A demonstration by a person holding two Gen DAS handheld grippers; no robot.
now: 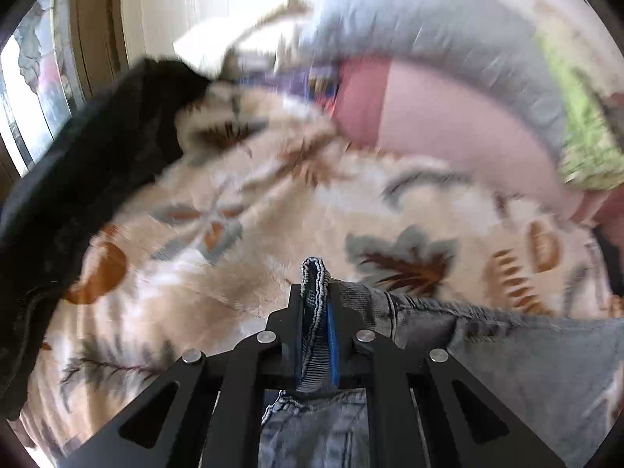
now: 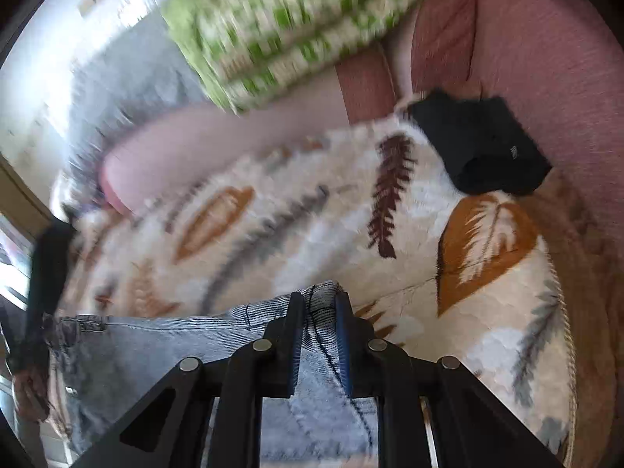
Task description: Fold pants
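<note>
Underneath, a cream blanket (image 1: 241,210) printed with rust, brown and grey leaves, spread over a pink sofa (image 2: 546,78). In the right wrist view, a folded black garment (image 2: 479,144) at upper right on the blanket's edge, a green-and-white checked cushion (image 2: 280,27) across the top. In the left wrist view, another black cloth (image 1: 89,179) down the left side, a grey cushion (image 1: 429,19) at upper right, a window at far left. Much of both backgrounds smeared by blur.

Grey-blue jeans (image 1: 526,358) stretched roughly sideways between the two tools: running off to the right edge in the left view, off to the left edge in the right view (image 2: 156,351), long axis across the frame, lifted above the blanket.

Left gripper (image 1: 318,300) clamped nearly shut on a ribbed fold of the jeans' edge, fabric poking up past the fingertips. Right gripper (image 2: 319,308) likewise pinched on a bunched fold of denim, blue pads pressing both sides, cloth hanging below.
</note>
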